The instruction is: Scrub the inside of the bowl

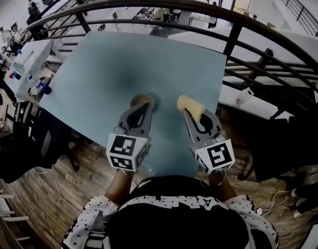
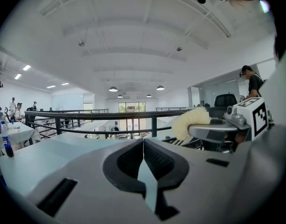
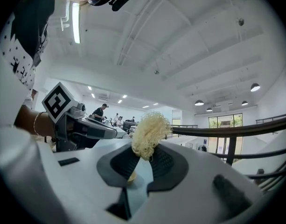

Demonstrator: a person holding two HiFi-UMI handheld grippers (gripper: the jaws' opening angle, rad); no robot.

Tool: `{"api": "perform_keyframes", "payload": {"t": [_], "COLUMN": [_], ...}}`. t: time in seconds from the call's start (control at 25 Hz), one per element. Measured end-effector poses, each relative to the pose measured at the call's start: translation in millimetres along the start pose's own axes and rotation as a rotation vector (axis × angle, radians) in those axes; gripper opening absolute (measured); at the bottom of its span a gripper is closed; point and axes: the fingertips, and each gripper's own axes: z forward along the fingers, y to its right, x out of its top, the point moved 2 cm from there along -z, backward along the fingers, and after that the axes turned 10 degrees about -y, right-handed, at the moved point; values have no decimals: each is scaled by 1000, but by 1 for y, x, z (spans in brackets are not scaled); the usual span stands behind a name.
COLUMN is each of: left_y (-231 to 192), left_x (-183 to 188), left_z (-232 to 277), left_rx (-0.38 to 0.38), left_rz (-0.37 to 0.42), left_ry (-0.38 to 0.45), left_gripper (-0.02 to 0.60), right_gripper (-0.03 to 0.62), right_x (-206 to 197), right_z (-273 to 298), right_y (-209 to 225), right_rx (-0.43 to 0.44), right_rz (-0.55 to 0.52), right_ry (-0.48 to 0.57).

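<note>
Head view, scene: my left gripper and my right gripper are held side by side over a pale blue flat table.
Head view, bowl: a small brown round bowl shows at the left gripper's tip, partly hidden. I cannot tell whether they touch.
Head view, risk: if nothing steadies the bowl, I judge that scrubbing could push it away.
Left gripper view, jaws: clenched together, with nothing seen between them. The bowl is out of sight.
Left gripper view, pose: aimed slightly downward across the table.
Right gripper view, jaws: grasping a pale yellow fibrous scrubber, whose tuft stands above the pads.
Right gripper view, risk: only the scrubber's base is pinched, so hard rubbing might pull it free.
Right gripper view, pose: held about level, with the left gripper beside it.
</note>
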Motion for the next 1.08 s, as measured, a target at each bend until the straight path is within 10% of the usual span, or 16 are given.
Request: {"api": "perform_keyframes", "payload": {"t": [1.08], "left_y": [-4], "left_x": [1], "left_z": [-2], "left_rx": [-51], "left_rz": [-27], "left_ry": [15], "left_gripper": [17], "right_gripper": [58], "right_x": [4], "right_z": [7], "right_y": [-7], "right_rx": [7], "right_rz": [-38], "right_ry": [-8]}}
